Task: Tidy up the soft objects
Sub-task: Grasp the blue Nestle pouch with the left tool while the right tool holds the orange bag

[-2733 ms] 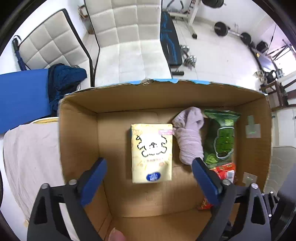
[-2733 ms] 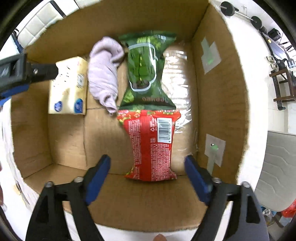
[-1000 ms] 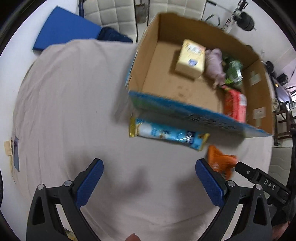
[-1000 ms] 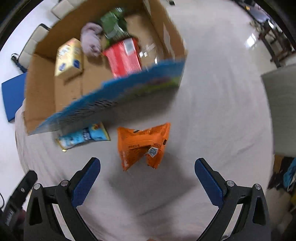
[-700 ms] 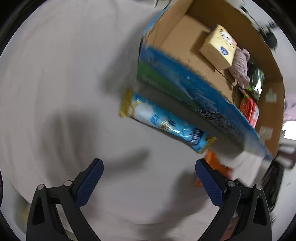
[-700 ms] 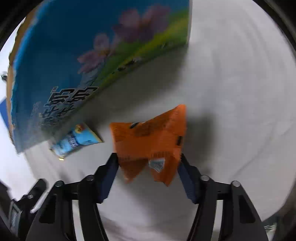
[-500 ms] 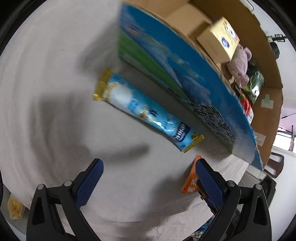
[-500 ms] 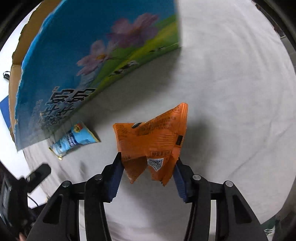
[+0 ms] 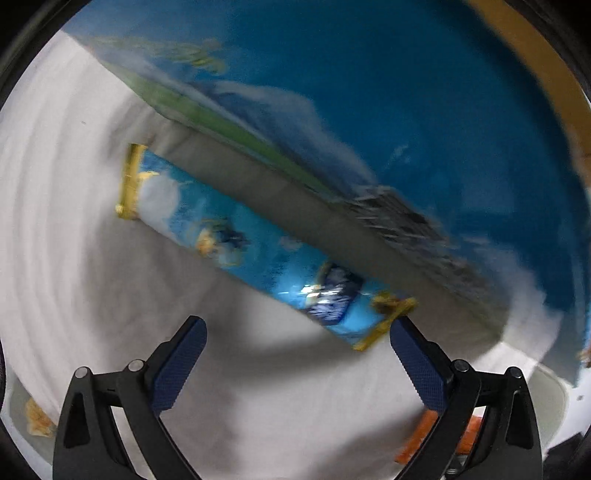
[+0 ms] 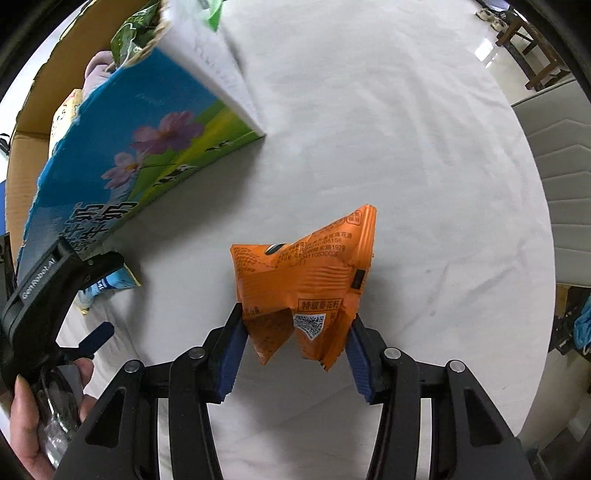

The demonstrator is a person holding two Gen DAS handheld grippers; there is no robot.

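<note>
The left gripper [image 9: 297, 334] has dropped from above the cardboard box [image 10: 122, 147] to the blue packet [image 9: 255, 251] lying beside the box's front wall; its jaws are spread, the packet just ahead, untouched. To the box's right, the right gripper [image 10: 295, 334] has clamped onto the orange packet [image 10: 306, 280], so that one looks ready for boxing.

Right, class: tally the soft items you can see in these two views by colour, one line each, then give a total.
Orange snack packet: 1
Blue long packet: 1
Green bag, in the box: 1
Lilac cloth, in the box: 1
Yellow tissue pack, in the box: 1
Total: 5
</note>
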